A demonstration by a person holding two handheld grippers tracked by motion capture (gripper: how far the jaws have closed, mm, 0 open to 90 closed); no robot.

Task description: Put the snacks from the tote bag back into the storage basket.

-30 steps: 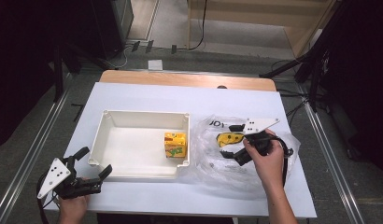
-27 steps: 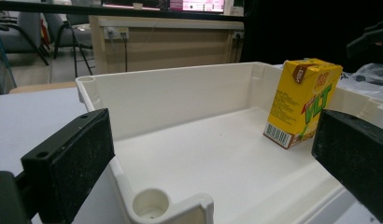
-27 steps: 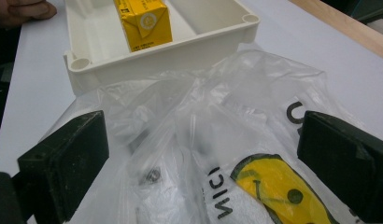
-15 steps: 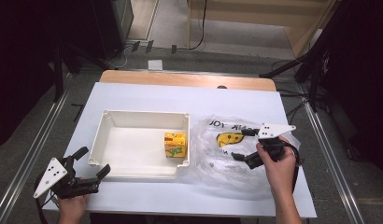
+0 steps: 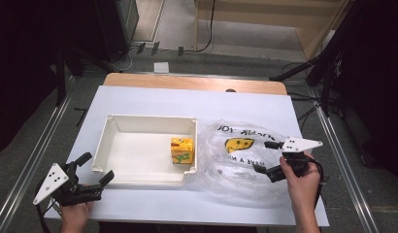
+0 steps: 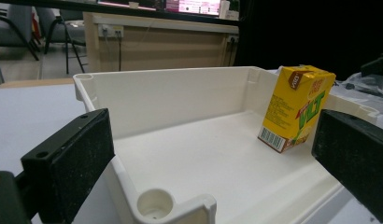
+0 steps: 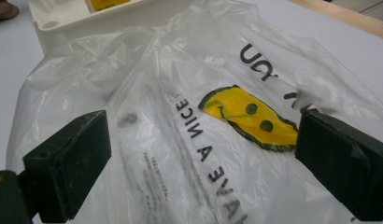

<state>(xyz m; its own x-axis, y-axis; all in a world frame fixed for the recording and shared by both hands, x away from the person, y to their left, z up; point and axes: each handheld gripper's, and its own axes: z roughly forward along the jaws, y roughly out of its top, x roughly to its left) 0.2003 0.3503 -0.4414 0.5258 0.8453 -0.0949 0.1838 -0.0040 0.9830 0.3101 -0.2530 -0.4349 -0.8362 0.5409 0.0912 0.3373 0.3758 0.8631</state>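
Note:
A white tray (image 5: 151, 118) sits left of centre on the white table, and a yellow drink carton (image 5: 182, 150) stands upright in its right near corner. A clear plastic bag (image 5: 236, 160) printed with a yellow smiley lies flat just right of the tray. My left gripper (image 5: 97, 166) hovers open at the tray's near left corner, facing the carton (image 6: 297, 108) across the tray floor (image 6: 199, 154). My right gripper (image 5: 262, 156) is open over the bag's right part, nothing between its jaws. The bag (image 7: 180, 93) spreads under the right gripper (image 7: 203, 158).
The table (image 5: 153, 99) has bare white surface behind the tray and along the near edge. A wooden strip (image 5: 194, 83) runs along the far edge. Metal rails flank both sides. Cables and stands are on the floor beyond.
My right gripper has drawn back to the right and toward the person over the bag, still open. The left gripper shifted slightly near the tray corner.

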